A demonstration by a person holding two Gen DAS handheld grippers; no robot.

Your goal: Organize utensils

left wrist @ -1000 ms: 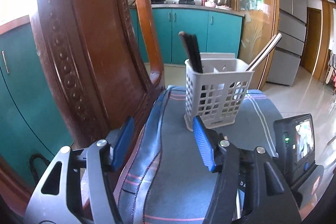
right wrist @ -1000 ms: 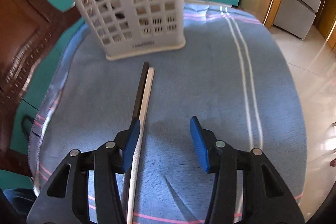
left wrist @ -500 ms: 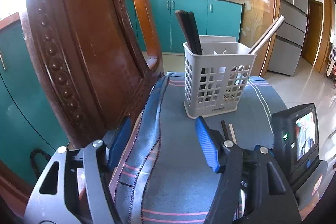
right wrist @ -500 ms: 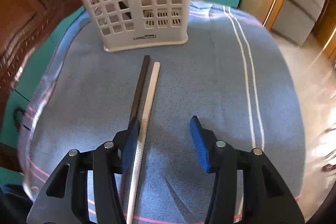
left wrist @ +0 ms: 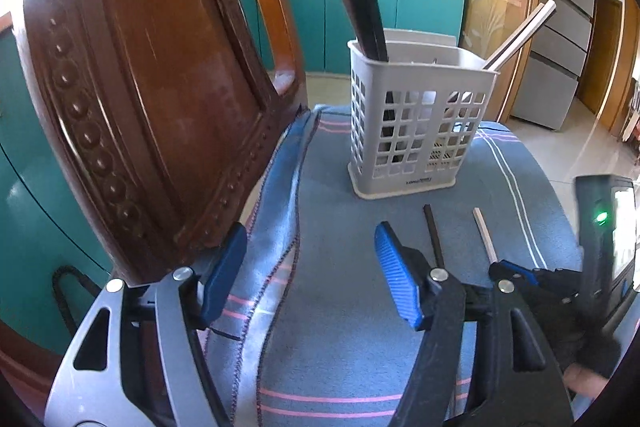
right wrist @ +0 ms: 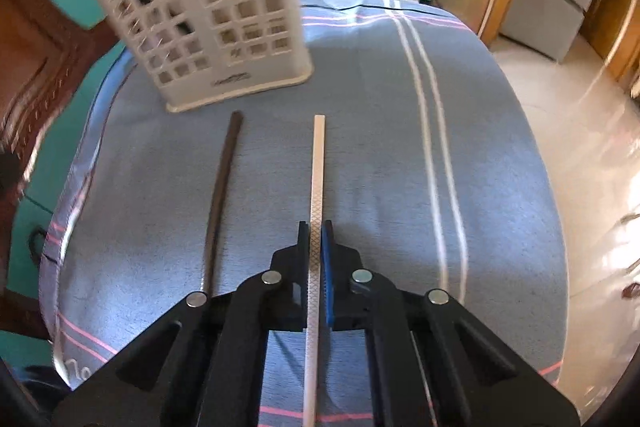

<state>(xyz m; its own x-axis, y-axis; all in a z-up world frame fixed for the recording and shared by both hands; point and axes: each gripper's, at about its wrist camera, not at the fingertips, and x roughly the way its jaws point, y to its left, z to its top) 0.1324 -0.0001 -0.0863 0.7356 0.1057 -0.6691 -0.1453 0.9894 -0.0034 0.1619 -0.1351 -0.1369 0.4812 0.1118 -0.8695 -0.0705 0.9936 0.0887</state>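
Observation:
My right gripper [right wrist: 316,231] is shut on a white chopstick [right wrist: 318,163] that points toward the white plastic utensil basket [right wrist: 208,27]. A dark chopstick [right wrist: 222,187] lies on the blue cloth to its left, apart from it. In the left wrist view the basket [left wrist: 416,131] holds dark chopsticks [left wrist: 366,15] and a pale one [left wrist: 520,33] leaning right. My left gripper [left wrist: 308,267] hovers over the cloth with jaws opening and nothing between them. The dark chopstick [left wrist: 434,235], the white chopstick [left wrist: 485,237] and the right gripper [left wrist: 516,273] show at its right.
The blue striped cloth [right wrist: 400,147] covers a small rounded table. A carved wooden chair back [left wrist: 140,87] stands close on the left. Teal cabinets [left wrist: 428,11], a stove with pots and a fridge [left wrist: 560,27] lie beyond. A tiled floor [right wrist: 580,147] drops away on the right.
The right gripper has shifted and shut on the white chopstick, which now lies apart from the dark one. The left gripper has tipped down a little, its jaws slightly wider.

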